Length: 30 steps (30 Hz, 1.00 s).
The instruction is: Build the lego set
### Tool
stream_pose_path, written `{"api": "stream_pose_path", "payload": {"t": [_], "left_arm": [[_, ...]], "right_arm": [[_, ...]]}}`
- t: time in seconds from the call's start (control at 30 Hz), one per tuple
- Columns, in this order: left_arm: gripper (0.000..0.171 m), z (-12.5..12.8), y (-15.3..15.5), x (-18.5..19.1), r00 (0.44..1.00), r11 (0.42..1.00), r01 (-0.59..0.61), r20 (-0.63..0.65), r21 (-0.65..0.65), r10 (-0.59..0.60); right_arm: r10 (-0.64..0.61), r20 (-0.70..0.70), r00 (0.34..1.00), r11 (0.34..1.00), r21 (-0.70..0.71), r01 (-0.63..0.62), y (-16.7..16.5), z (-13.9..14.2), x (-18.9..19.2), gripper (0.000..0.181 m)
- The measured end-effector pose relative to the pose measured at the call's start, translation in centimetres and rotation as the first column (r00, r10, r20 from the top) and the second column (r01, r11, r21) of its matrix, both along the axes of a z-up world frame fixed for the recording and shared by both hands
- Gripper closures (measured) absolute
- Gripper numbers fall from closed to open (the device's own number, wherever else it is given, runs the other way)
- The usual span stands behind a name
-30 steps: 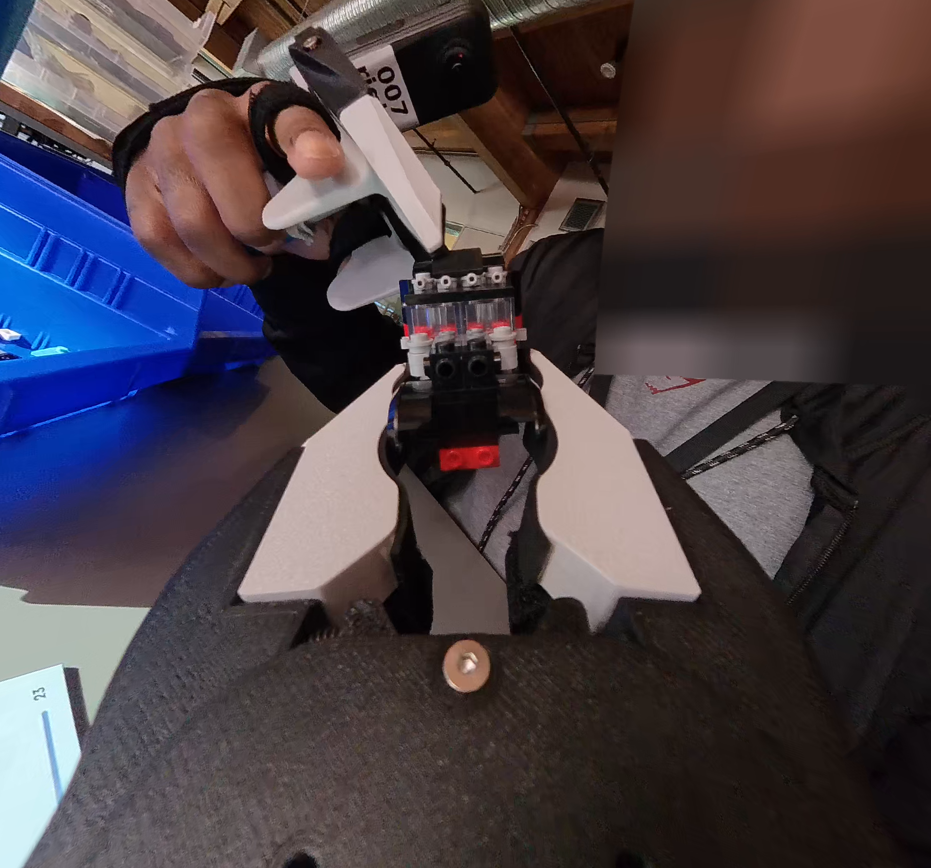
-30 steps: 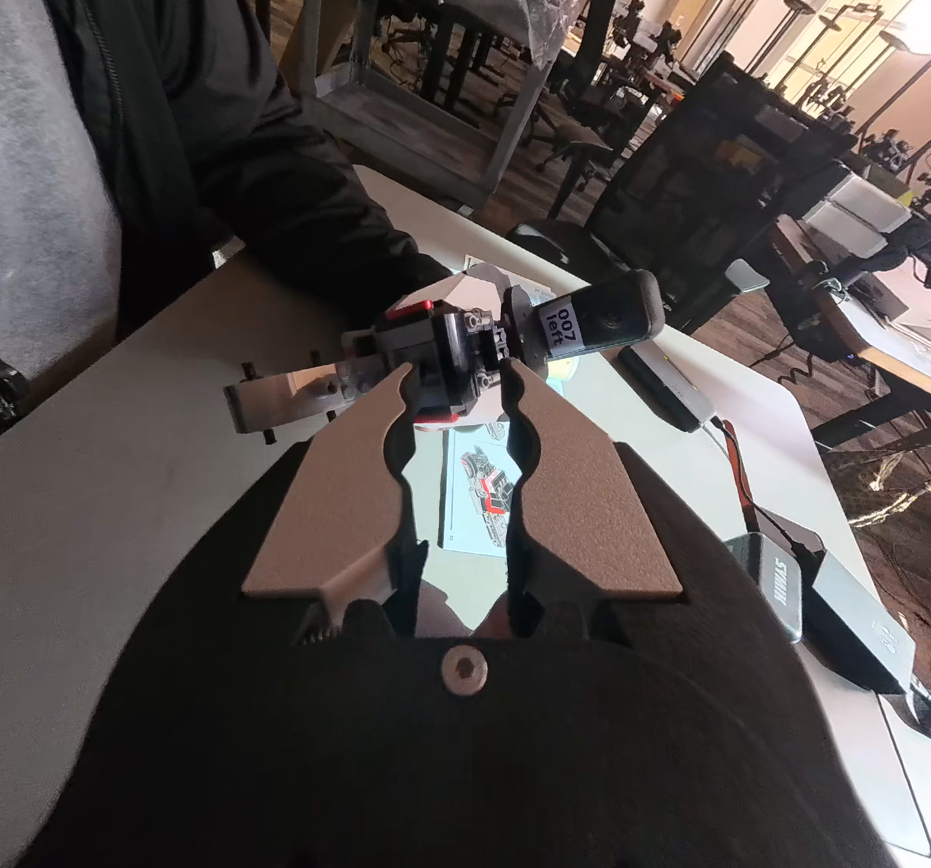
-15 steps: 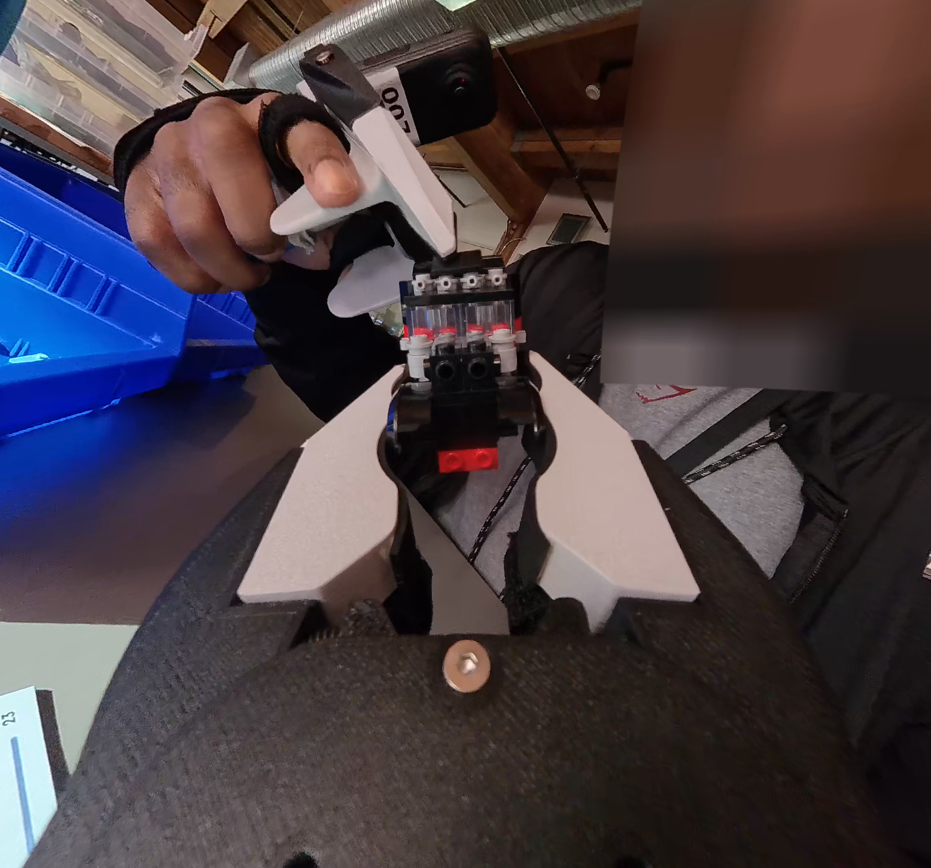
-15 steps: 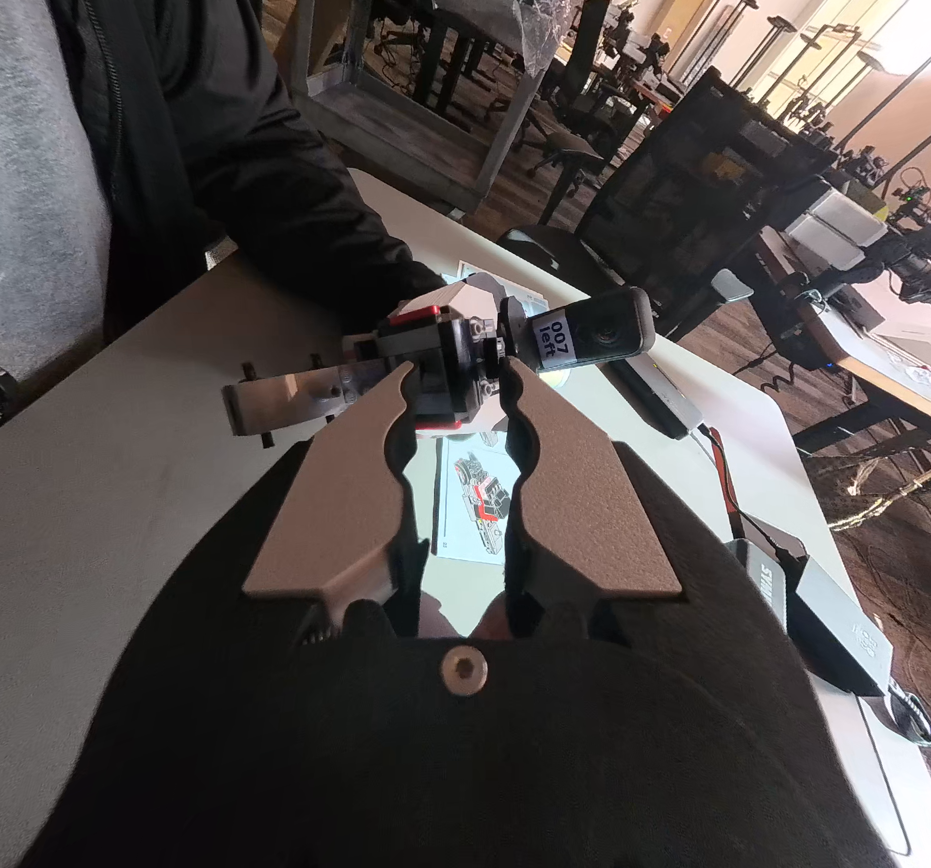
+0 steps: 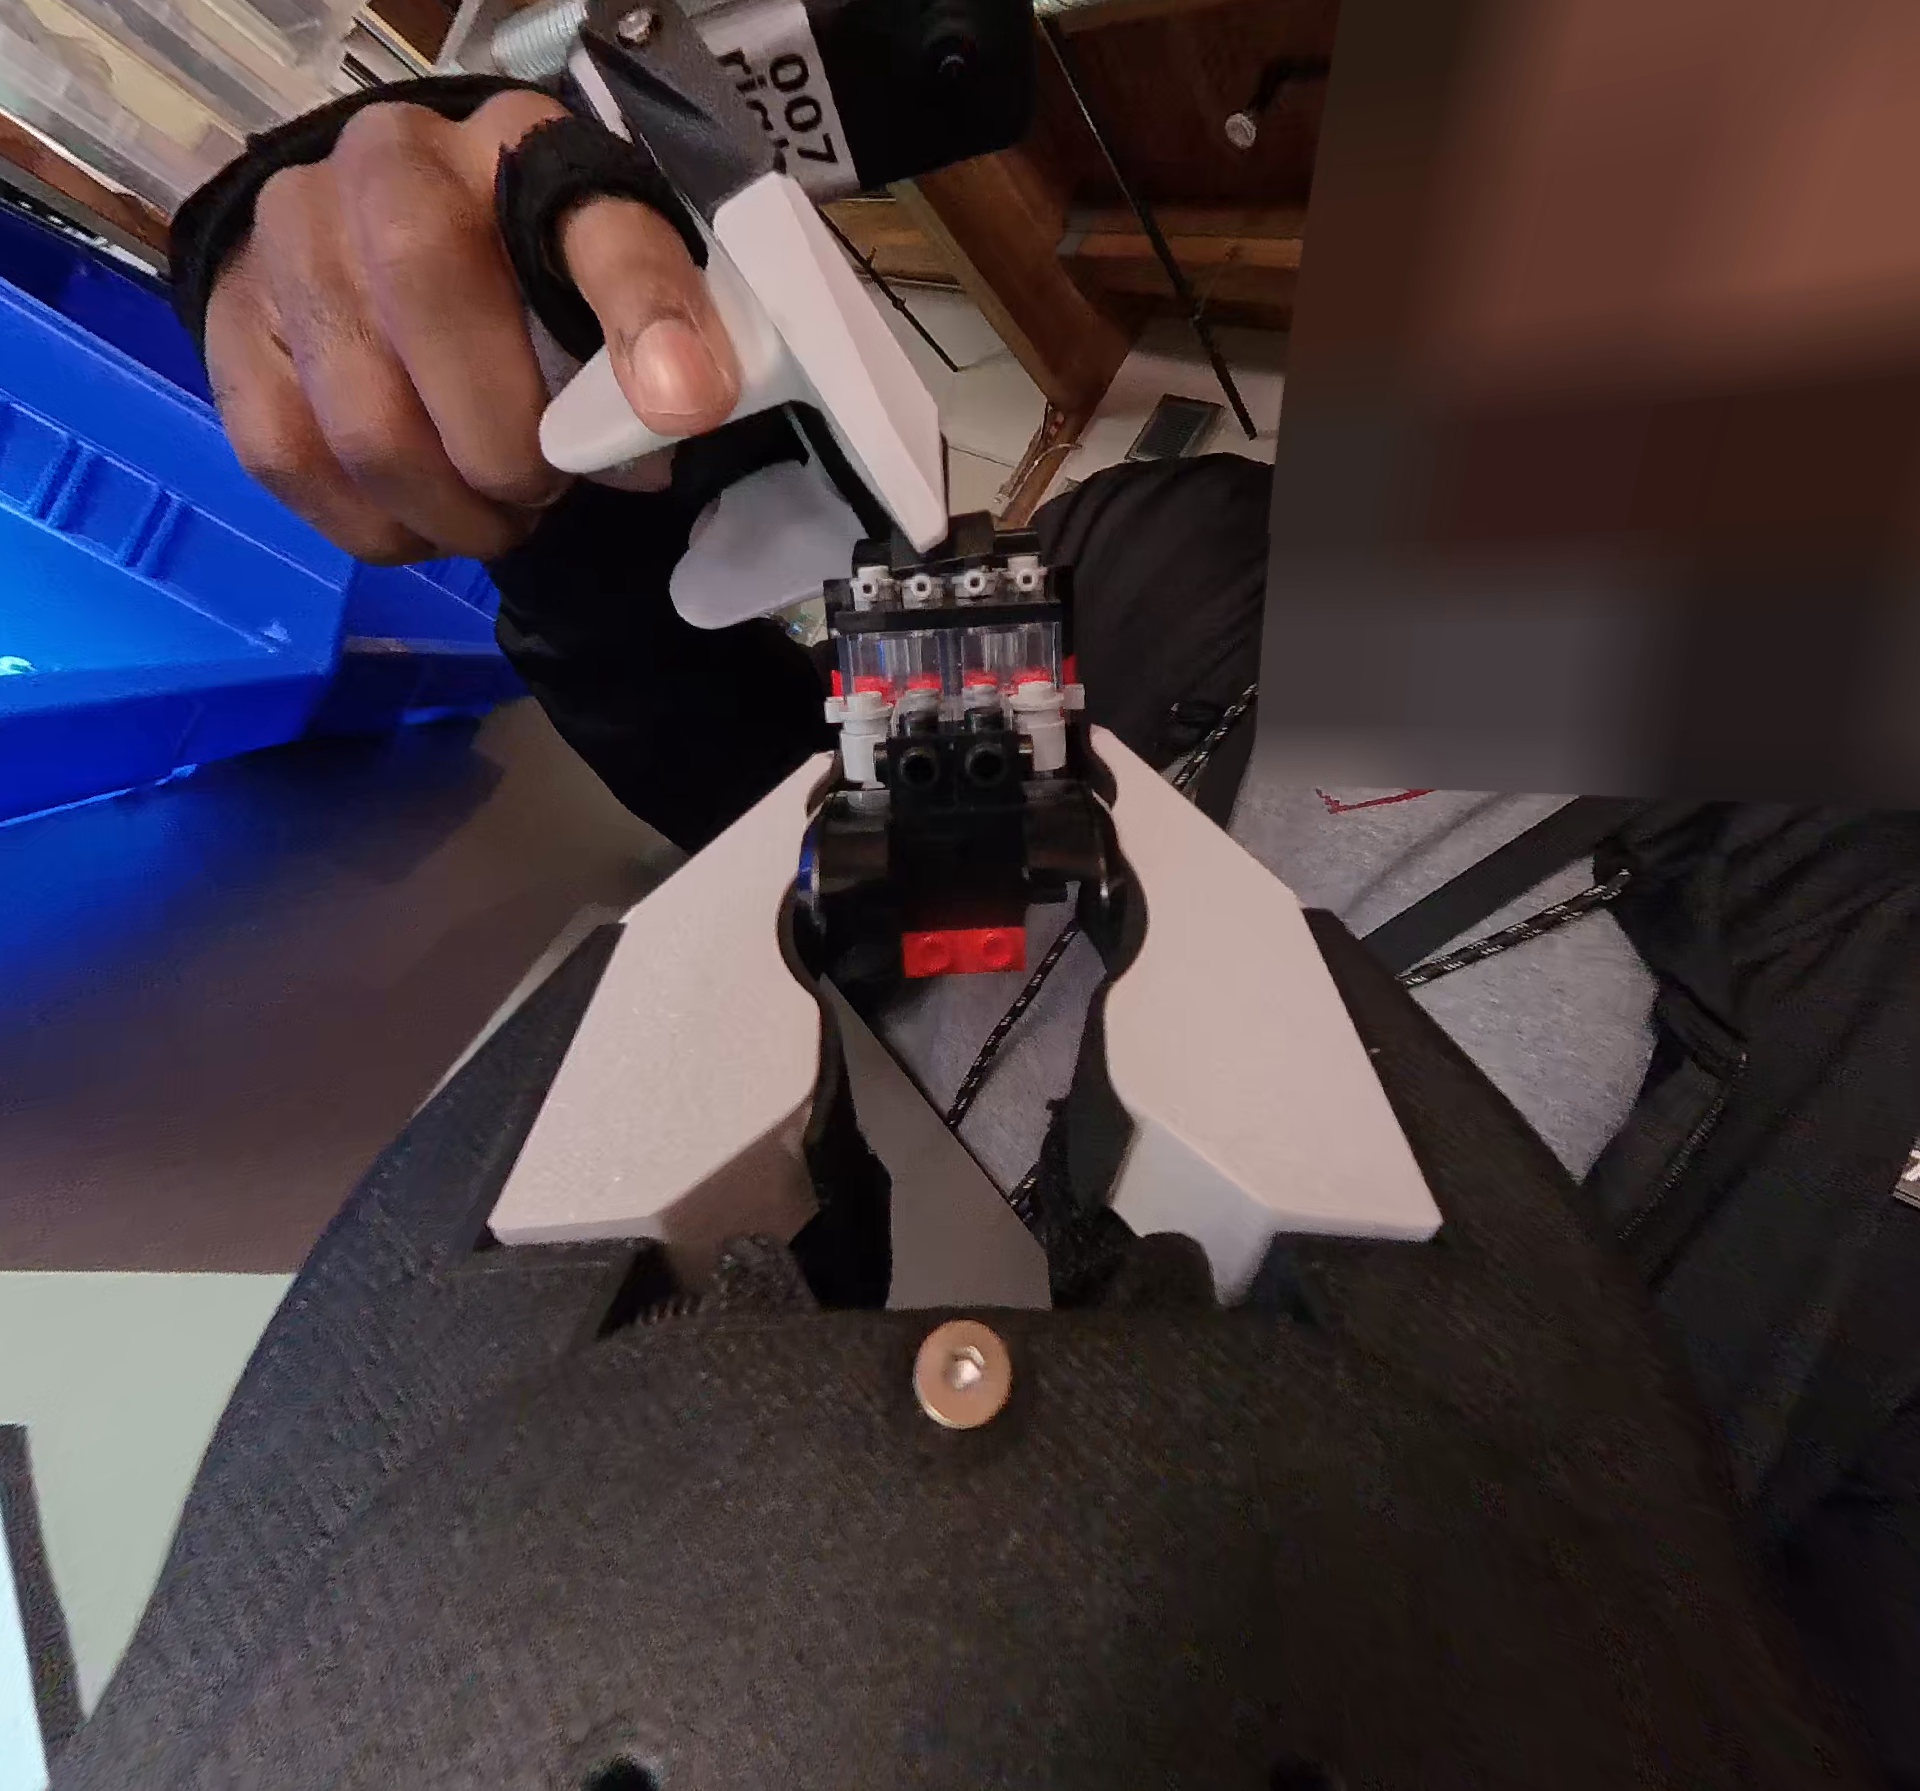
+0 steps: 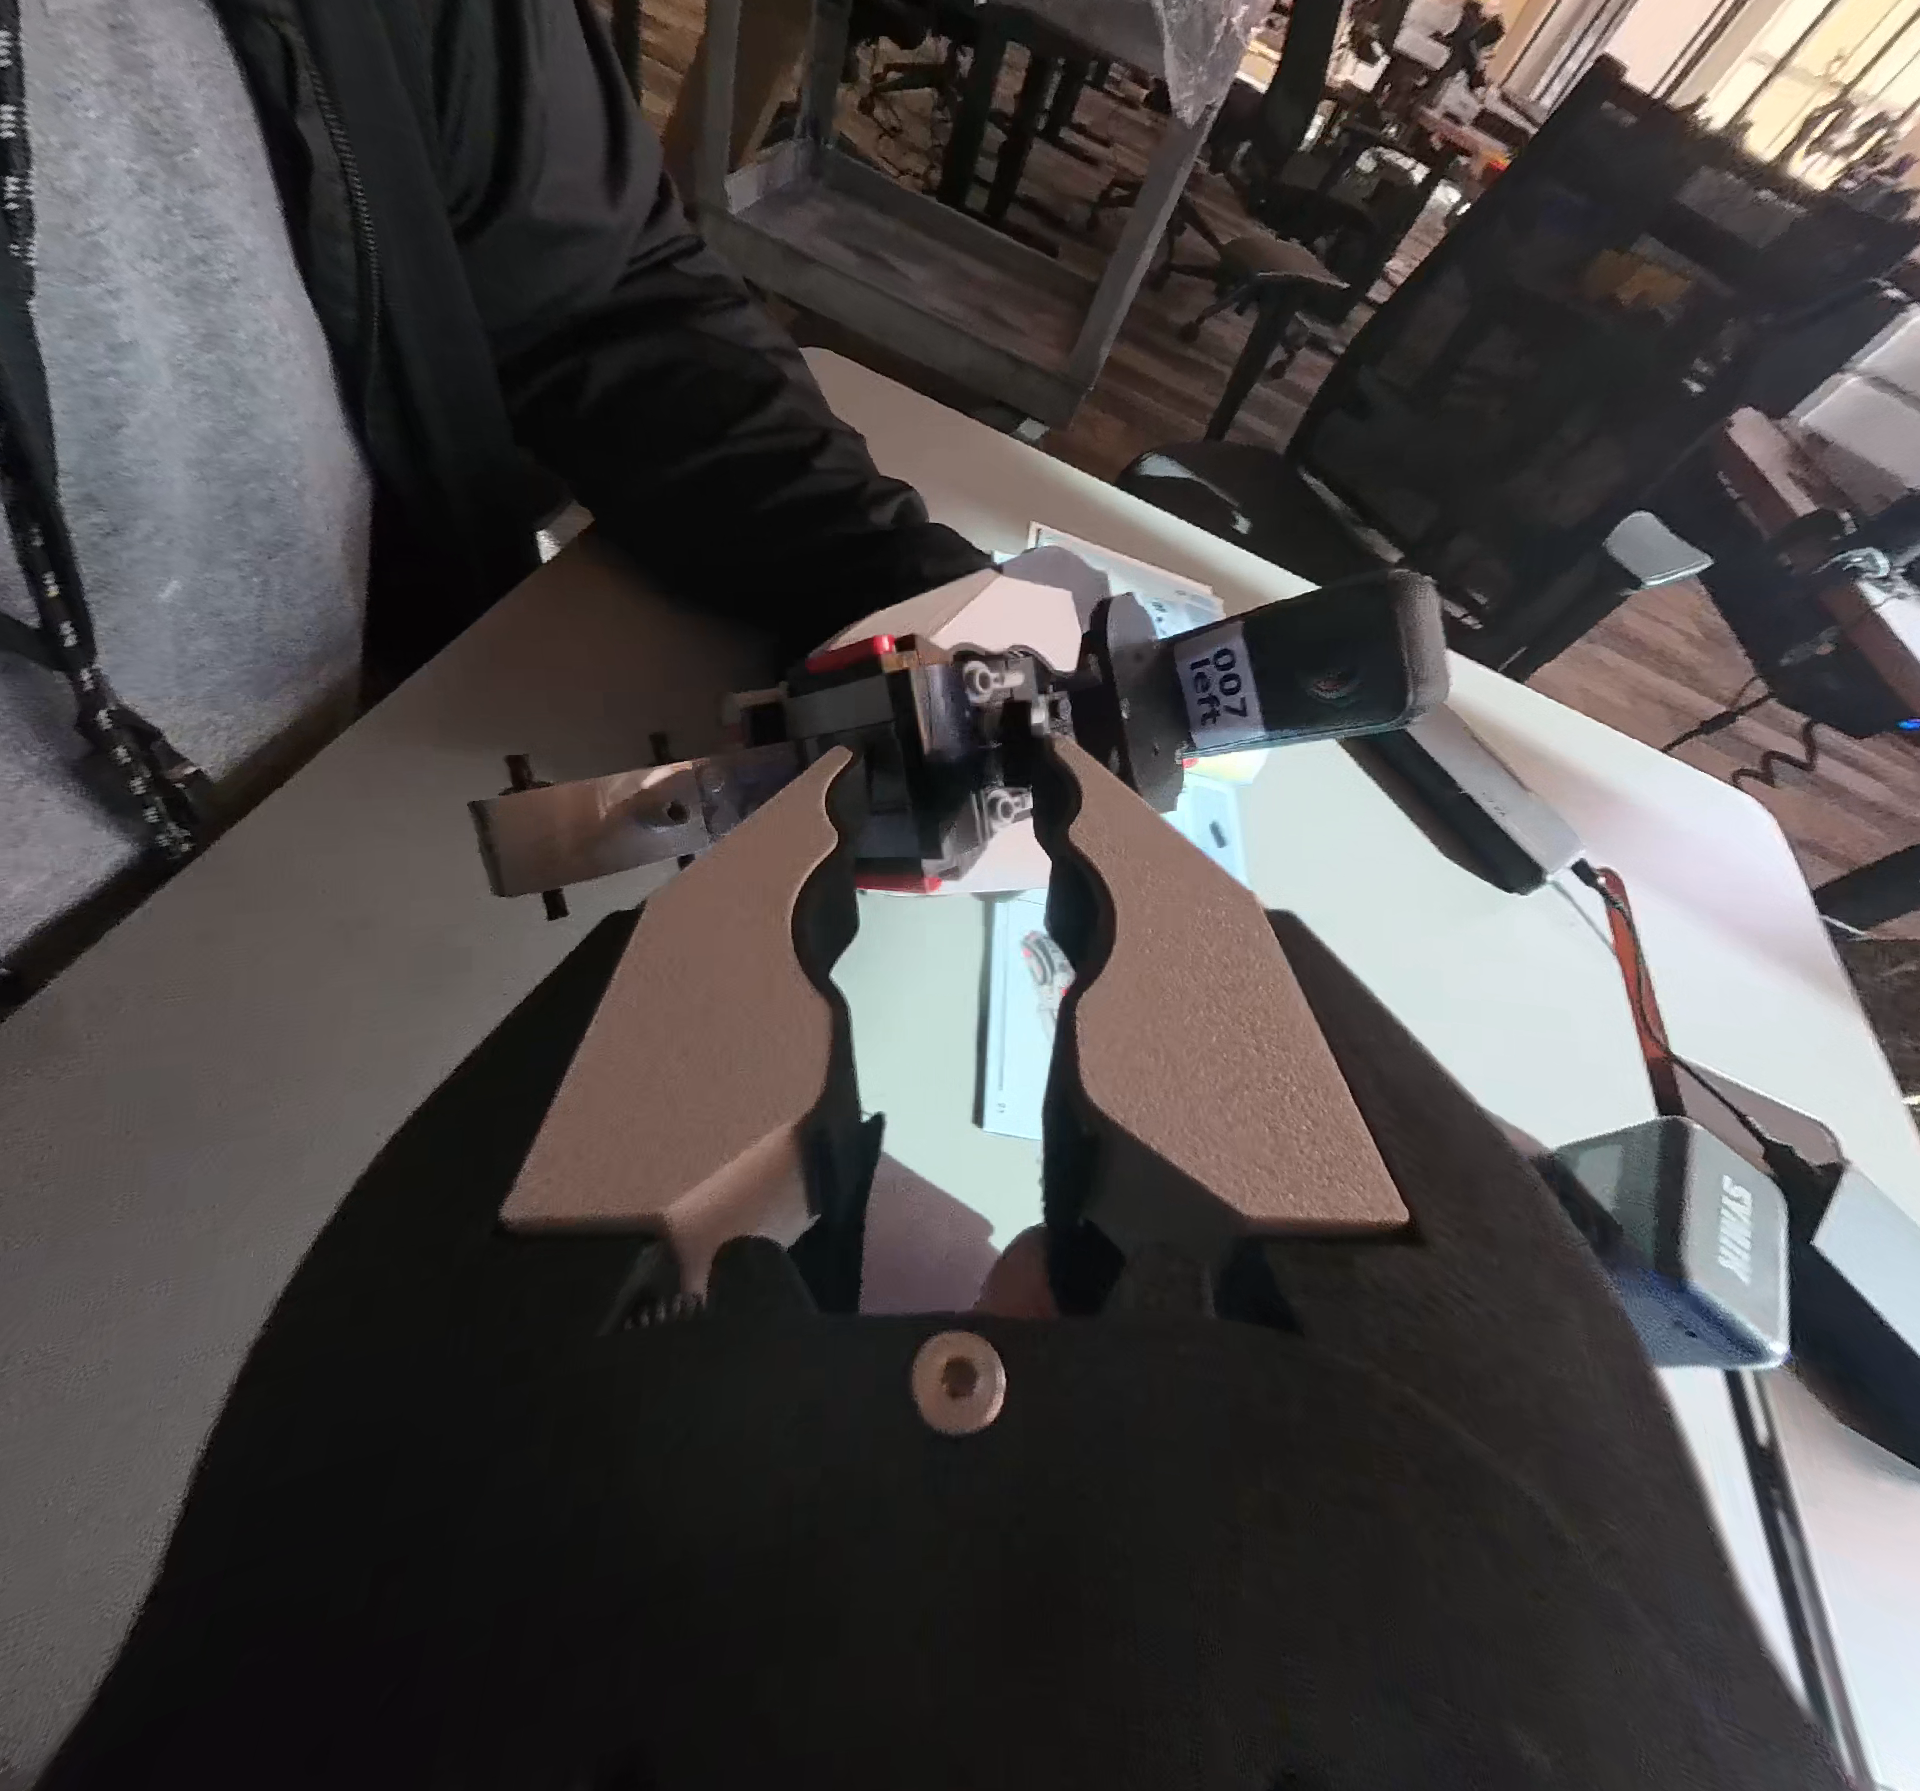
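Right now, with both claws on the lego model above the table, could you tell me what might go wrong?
1. The left claw grips only the black lower part of the lego model; pressure from the right claw at the far end could pry the clear and white top bricks apart.
2. The model is held in the air, off the table, so a loosened brick would likely drop.
3. The right claw's contact looks narrow, so it may slip.

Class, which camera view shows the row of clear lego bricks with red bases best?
The left wrist view: the clear lego bricks with red bases face the camera, sharp and unobstructed. The right wrist view shows the black lego model side-on, those bricks hidden.
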<state>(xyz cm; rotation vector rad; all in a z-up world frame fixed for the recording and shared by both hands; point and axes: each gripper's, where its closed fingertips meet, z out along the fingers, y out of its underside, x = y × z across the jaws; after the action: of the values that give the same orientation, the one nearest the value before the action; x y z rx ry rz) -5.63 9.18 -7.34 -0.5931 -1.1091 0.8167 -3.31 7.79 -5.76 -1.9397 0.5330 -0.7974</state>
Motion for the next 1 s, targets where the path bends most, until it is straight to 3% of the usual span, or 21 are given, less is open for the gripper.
{"api": "stream_pose_path", "payload": {"t": [1.0], "left_arm": [[0.131,0.6,-0.9,-0.7,0.999,0.997,-0.021,-0.044,0.075,0.024]], "right_arm": [[-0.019,-0.004,1.000,1.000,-0.025,0.019,-0.7,0.4,-0.6,0.149]]}}
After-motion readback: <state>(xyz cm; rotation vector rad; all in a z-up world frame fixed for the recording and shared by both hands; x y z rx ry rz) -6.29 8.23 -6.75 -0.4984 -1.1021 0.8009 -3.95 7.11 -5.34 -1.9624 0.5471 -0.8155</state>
